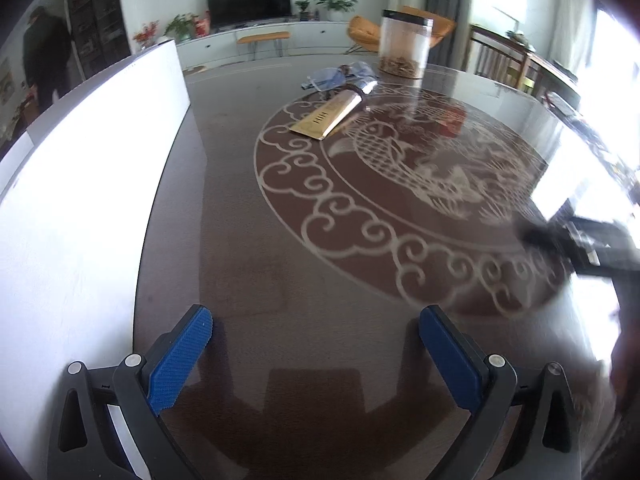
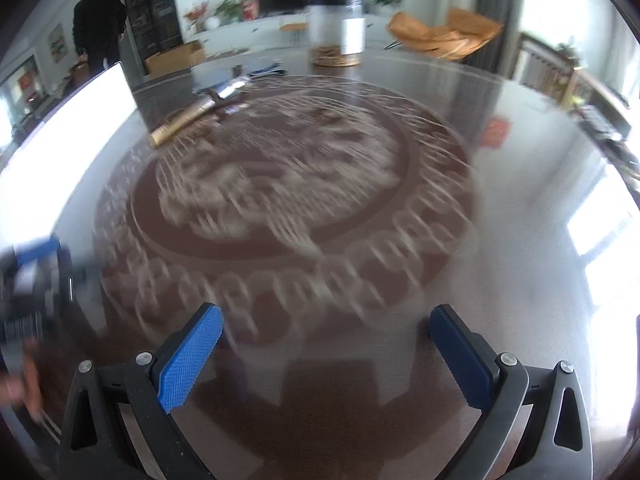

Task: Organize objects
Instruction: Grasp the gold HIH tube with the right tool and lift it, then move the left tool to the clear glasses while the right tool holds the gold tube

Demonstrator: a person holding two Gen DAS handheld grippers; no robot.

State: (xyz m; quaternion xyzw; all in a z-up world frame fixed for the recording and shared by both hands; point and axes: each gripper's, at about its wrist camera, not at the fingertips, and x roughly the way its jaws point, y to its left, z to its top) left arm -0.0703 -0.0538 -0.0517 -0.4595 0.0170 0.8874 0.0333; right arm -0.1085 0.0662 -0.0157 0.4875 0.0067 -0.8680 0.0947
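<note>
A flat gold box (image 1: pixel 326 115) lies on the dark glass table (image 1: pixel 240 240) at the far middle, with a crumpled clear wrapper (image 1: pixel 340 78) behind it. A clear jar with a black lid (image 1: pixel 405 43) stands further back. The right wrist view is blurred by motion and shows the gold box (image 2: pixel 180 124), the wrapper (image 2: pixel 230 88) and the jar (image 2: pixel 334 32). My left gripper (image 1: pixel 316 334) is open and empty near the table's front. My right gripper (image 2: pixel 326 330) is open and empty; it also shows blurred in the left wrist view (image 1: pixel 576 244).
A white board (image 1: pixel 80 200) stands along the table's left side. The table bears a round fish pattern (image 1: pixel 400 184). A person in black (image 2: pixel 100 28) stands at the far left. Orange chairs (image 2: pixel 444 36) and a TV cabinet (image 1: pixel 256 40) are beyond the table.
</note>
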